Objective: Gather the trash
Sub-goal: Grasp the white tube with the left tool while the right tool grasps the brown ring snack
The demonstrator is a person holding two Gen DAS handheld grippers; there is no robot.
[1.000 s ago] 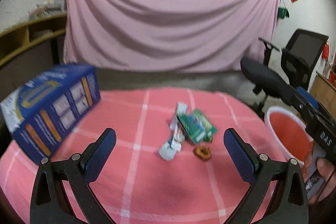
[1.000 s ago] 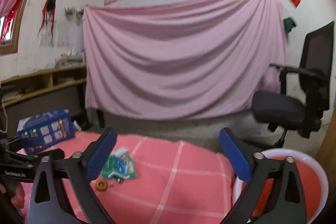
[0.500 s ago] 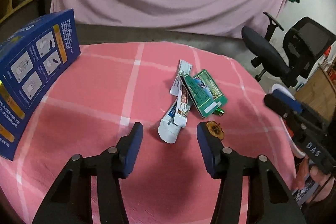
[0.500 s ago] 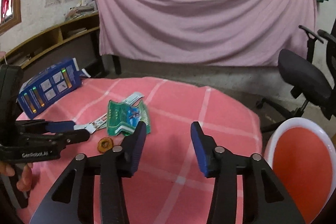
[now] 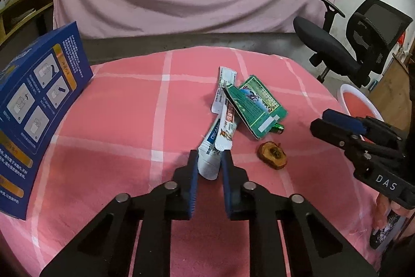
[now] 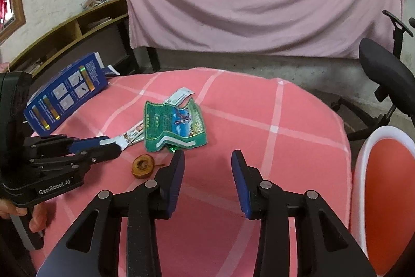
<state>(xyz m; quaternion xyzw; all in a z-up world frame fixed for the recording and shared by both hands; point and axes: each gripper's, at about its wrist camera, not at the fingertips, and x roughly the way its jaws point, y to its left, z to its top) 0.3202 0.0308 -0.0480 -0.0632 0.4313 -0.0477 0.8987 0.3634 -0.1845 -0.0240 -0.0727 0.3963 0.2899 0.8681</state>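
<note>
**Pink checked table, tube pinched**

Pink checked cloth (image 5: 116, 121) covers the table where the white tube wrapper (image 5: 216, 144) lies, its near end clamped between the left gripper (image 5: 208, 160) fingers. Right of the tube sit a green packet (image 5: 255, 105) and a brown fruit slice (image 5: 272, 155). Beyond them the right gripper (image 6: 207, 160) hovers, fingers apart, holding nothing. Farther right, the white-rimmed red bin (image 6: 368, 147); contents not visible.

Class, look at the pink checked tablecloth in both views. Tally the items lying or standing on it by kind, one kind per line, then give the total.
White sachet wrappers: 2, one between the left gripper's fingers, one behind it
Green packet: 1
Brown dried fruit slice: 1
Blue box: 1
Total: 5
</note>
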